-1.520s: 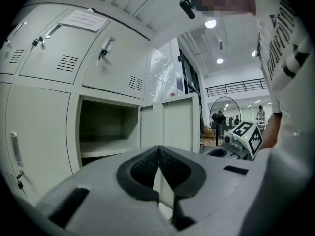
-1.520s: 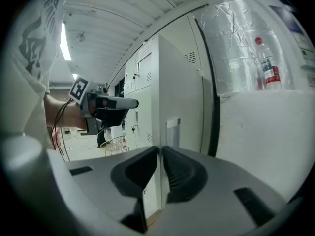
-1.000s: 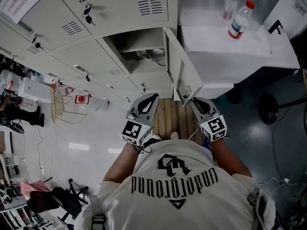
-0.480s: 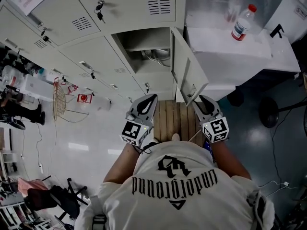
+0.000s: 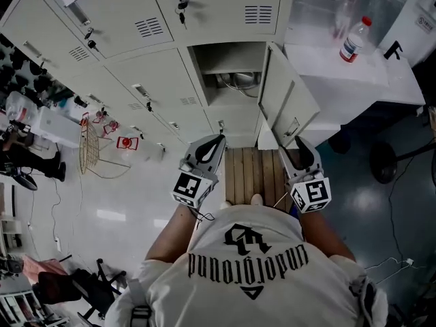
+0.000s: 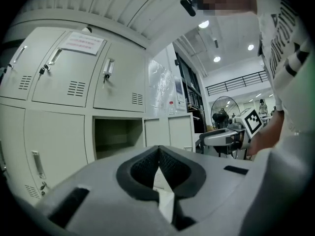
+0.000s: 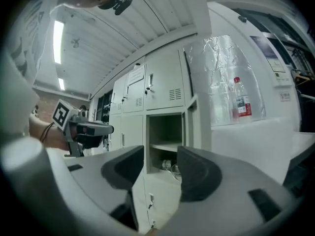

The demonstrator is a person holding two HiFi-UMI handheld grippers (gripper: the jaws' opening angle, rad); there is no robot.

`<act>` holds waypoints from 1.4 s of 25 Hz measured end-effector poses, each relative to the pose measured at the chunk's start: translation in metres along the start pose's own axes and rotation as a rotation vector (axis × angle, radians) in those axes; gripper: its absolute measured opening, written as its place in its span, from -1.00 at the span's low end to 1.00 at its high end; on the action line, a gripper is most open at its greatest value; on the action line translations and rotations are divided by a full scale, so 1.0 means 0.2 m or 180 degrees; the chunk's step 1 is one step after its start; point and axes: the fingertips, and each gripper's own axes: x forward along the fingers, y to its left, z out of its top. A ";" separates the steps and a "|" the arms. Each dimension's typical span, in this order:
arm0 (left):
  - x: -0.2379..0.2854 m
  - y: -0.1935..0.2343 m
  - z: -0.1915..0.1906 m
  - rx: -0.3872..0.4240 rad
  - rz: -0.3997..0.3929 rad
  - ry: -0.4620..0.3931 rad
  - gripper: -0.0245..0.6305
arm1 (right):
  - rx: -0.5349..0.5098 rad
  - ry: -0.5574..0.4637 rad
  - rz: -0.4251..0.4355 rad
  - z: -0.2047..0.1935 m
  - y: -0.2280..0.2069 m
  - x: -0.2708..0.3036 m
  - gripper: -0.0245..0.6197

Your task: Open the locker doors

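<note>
My left gripper (image 5: 217, 139) is held level in front of the locker bank. Its jaws are closed tip to tip, and the left gripper view shows nothing between the pads (image 6: 170, 163). My right gripper (image 5: 295, 148) is also held level. Its jaws have just been opening and now stand wide apart, with nothing between them. In the right gripper view, the gap between them (image 7: 161, 155) frames the open compartment (image 7: 165, 132). The locker door (image 5: 286, 104) of that compartment is swung out to the right on its hinge. In the head view its free lower corner lies just beside the right gripper's tips, and the jaws are not on it. From the right gripper view the door is seen nearly edge-on. The compartment (image 5: 231, 70) has one shelf, with a coil of cable (image 5: 238, 80) below it. The other locker doors (image 5: 143, 80) in view are closed, and keys (image 5: 181, 5) hang in the lock of the door above the open one. A paper notice (image 6: 81, 42) is fixed to an upper door. To the right of the lockers, a bottle (image 5: 355, 38) with a red cap stands upright on a white counter (image 5: 368, 80). I am standing on a wooden slatted platform (image 5: 252, 176).
</note>
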 end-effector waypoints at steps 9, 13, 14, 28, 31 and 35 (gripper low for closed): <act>-0.25 0.20 0.14 0.0218 -0.0013 -0.0149 -0.90 | -0.0131 -0.0375 0.0443 0.37 0.48 0.28 -0.25; -0.33 0.33 0.27 0.0413 0.0048 -0.0225 -0.90 | -0.0242 -0.0533 0.0591 0.58 0.61 0.42 -0.25; -0.35 0.36 0.31 0.0459 0.0067 -0.0252 -0.90 | -0.0299 -0.0571 0.0626 0.64 0.64 0.46 -0.24; -0.23 0.75 0.76 0.0784 0.0225 -0.0485 -0.90 | -0.0530 -0.0762 0.0961 1.37 0.71 0.99 -0.22; -0.17 0.82 0.86 0.0766 0.0225 -0.0536 -0.90 | -0.0597 -0.0850 0.0960 1.53 0.68 1.12 -0.21; -0.08 0.90 0.97 0.0760 0.0204 -0.0587 -0.90 | -0.0645 -0.0863 0.0994 1.68 0.64 1.28 -0.18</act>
